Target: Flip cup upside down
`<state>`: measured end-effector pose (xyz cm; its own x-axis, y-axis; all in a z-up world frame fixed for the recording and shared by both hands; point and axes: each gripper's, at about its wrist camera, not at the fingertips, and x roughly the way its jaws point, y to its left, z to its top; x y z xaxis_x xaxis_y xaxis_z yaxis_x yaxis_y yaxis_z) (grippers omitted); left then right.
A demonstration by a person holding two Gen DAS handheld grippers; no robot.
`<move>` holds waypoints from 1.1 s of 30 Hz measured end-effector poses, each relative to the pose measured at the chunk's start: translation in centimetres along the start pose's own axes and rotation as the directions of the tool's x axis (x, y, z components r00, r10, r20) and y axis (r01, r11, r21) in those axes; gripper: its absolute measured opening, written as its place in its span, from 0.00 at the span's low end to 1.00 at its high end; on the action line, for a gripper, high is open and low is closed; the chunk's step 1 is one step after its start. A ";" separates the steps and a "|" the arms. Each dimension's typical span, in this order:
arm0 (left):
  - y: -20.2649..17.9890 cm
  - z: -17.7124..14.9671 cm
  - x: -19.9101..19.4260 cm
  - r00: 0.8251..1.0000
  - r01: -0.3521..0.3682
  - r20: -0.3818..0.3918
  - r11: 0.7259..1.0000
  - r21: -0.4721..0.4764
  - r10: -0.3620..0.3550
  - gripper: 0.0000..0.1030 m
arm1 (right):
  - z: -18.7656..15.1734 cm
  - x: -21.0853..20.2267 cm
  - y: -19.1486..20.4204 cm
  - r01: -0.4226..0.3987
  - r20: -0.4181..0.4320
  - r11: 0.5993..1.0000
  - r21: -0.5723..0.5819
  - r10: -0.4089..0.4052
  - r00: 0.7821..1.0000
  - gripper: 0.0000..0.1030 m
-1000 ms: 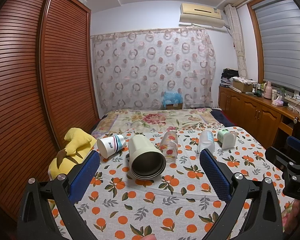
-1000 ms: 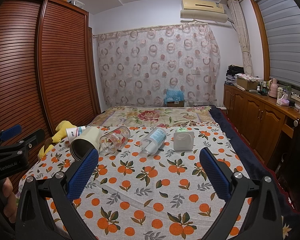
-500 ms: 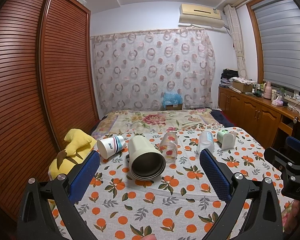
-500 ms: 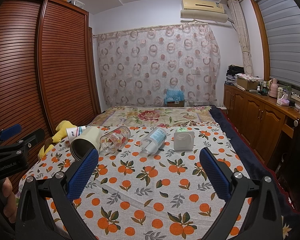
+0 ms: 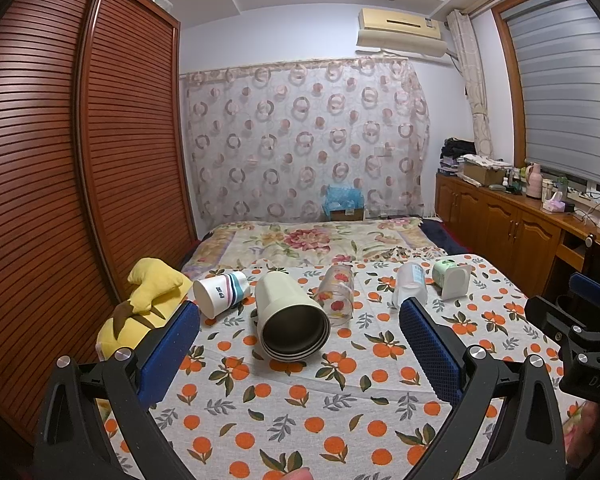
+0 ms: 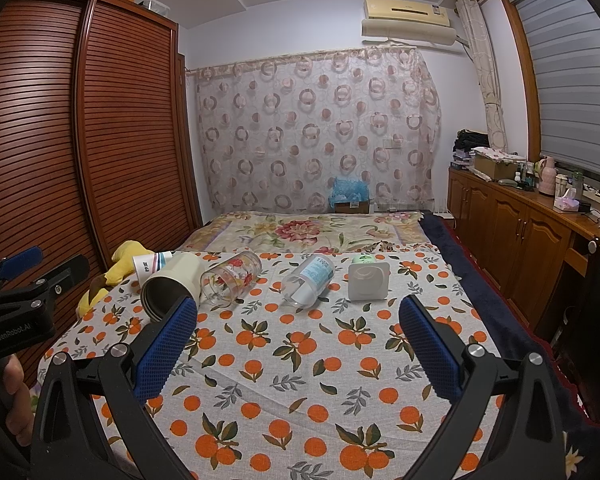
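Several cups lie on their sides in a row on an orange-print cloth [image 5: 300, 408]. From left: a striped paper cup [image 5: 219, 293], a cream cup with a dark inside [image 5: 288, 317], a clear glass with red flowers [image 5: 337, 295], a clear plastic cup with a blue label [image 5: 410, 288], and a white and green cup [image 5: 452, 278]. The same row shows in the right wrist view: cream cup [image 6: 172, 285], flowered glass [image 6: 231, 277], labelled cup [image 6: 308, 279], white cup [image 6: 368, 281]. My left gripper [image 5: 300, 340] is open, in front of the cream cup. My right gripper [image 6: 298, 338] is open, short of the row.
A yellow plush toy [image 5: 146, 304] lies at the cloth's left edge beside a slatted wooden wardrobe [image 5: 60, 184]. A wooden cabinet [image 5: 512, 228] with clutter runs along the right wall. A floral bedspread [image 5: 312, 238] lies behind the cups.
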<state>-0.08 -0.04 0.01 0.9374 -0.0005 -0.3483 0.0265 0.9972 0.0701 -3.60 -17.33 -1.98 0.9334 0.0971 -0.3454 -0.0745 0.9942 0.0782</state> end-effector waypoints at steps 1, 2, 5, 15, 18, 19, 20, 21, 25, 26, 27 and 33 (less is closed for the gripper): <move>0.0 0.0 0.0 1.000 0.000 0.000 1.000 0.000 0.000 0.94 | 0.0 0.0 0.0 0.000 0.000 1.000 0.000 0.000 1.000 0.98; 0.0 0.0 0.0 1.000 0.000 0.000 1.000 0.000 0.000 0.94 | 0.0 0.0 0.0 0.000 0.001 1.000 -0.001 0.000 1.000 0.98; 0.0 0.0 0.0 1.000 0.000 0.001 1.000 0.000 0.000 0.94 | 0.0 0.0 0.0 0.000 0.000 1.000 -0.001 0.000 1.000 0.98; 0.0 0.0 0.0 1.000 0.000 0.002 1.000 0.001 0.000 0.94 | 0.0 0.0 0.0 -0.001 0.000 1.000 -0.001 0.001 1.000 0.98; 0.0 0.0 0.0 1.000 0.001 0.001 1.000 0.000 -0.001 0.94 | 0.0 0.0 0.0 -0.001 0.000 1.000 0.000 0.001 1.000 0.98; 0.0 0.0 0.0 1.000 0.002 0.001 1.000 0.000 -0.002 0.94 | 0.0 0.0 0.0 -0.001 0.000 1.000 0.001 0.001 1.000 0.98; 0.0 0.0 0.0 1.000 0.002 0.000 1.000 0.001 -0.002 0.94 | 0.0 0.0 0.0 0.000 -0.001 1.000 0.000 0.000 1.000 0.98; 0.0 0.0 0.0 1.000 0.002 0.000 1.000 0.001 -0.002 0.94 | 0.0 0.0 0.0 -0.002 -0.001 1.000 0.000 0.002 1.000 0.98; -0.4 0.6 -0.1 1.000 0.003 -0.002 1.000 0.001 -0.003 0.94 | 0.0 0.1 0.0 -0.007 -0.003 1.000 0.001 0.007 1.000 0.98; -0.3 0.8 -0.3 1.000 0.004 -0.003 1.000 0.001 -0.004 0.94 | 0.0 0.1 0.0 -0.010 -0.004 1.000 0.002 0.010 1.000 0.98; -0.3 0.7 -0.2 1.000 0.005 -0.007 1.000 0.002 -0.005 0.94 | 0.0 0.1 0.0 -0.014 -0.005 1.000 0.002 0.014 1.000 0.98; 0.5 0.6 1.7 0.997 0.032 -0.068 0.999 0.018 -0.031 0.94 | 0.3 1.6 0.6 -0.074 -0.008 0.997 -0.008 0.074 0.997 0.98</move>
<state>1.74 0.37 0.02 0.9103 -0.0259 -0.4131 0.0626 0.9952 0.0756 -2.04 -16.55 -2.24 0.9225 0.1707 -0.3463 -0.1461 0.9846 0.0963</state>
